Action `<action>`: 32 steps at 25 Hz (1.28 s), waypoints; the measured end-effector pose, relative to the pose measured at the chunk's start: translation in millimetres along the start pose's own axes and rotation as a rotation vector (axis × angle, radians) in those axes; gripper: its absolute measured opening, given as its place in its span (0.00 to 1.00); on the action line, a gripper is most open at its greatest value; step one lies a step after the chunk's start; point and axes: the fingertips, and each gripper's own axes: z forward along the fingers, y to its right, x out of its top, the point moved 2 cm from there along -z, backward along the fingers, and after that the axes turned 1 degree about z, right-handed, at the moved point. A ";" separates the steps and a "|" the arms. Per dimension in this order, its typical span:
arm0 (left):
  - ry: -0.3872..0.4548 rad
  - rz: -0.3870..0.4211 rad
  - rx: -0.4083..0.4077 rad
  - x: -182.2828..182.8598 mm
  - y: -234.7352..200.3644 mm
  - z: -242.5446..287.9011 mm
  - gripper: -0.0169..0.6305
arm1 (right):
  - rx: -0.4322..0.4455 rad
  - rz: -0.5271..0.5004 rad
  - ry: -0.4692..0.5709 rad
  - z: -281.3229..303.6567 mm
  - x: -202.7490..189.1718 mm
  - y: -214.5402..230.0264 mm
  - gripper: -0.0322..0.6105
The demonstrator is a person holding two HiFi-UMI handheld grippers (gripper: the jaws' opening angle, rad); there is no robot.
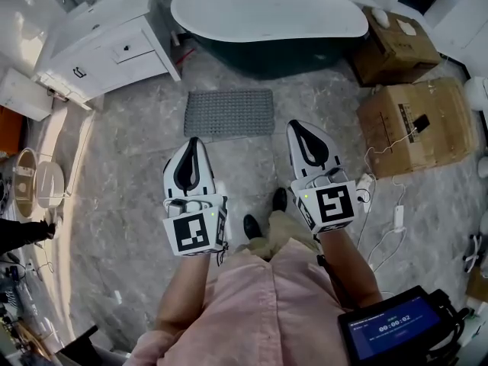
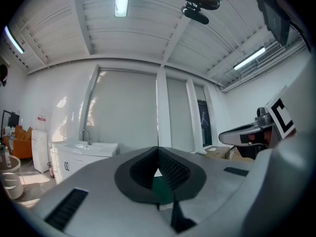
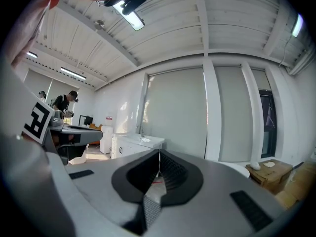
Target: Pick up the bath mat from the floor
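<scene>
A grey studded bath mat (image 1: 229, 113) lies flat on the marble floor in front of the dark tub (image 1: 267, 21). In the head view my left gripper (image 1: 193, 145) and right gripper (image 1: 299, 128) are held level side by side, well above the floor, their tips just short of the mat's near edge in the picture. Both are shut with nothing between the jaws. The left gripper view (image 2: 158, 154) and the right gripper view (image 3: 159, 158) look across the room at blinds and a white vanity; the mat is hidden there.
A white vanity cabinet (image 1: 107, 40) stands at the left. Two cardboard boxes (image 1: 412, 124) sit at the right, with a white cable and plug (image 1: 381, 204) on the floor beside them. My shoes (image 1: 263, 212) stand below the grippers. A person stands far off in the right gripper view.
</scene>
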 end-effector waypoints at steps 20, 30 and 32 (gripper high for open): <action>-0.050 0.041 0.006 -12.1 19.8 50.6 0.06 | 0.040 0.005 0.021 38.2 -10.2 38.5 0.08; -0.060 0.098 0.020 1.6 53.8 126.6 0.06 | 0.059 0.052 0.043 77.9 -15.4 113.7 0.08; -0.055 0.102 0.025 6.2 48.2 126.4 0.06 | 0.062 0.055 0.052 81.4 -11.4 110.6 0.08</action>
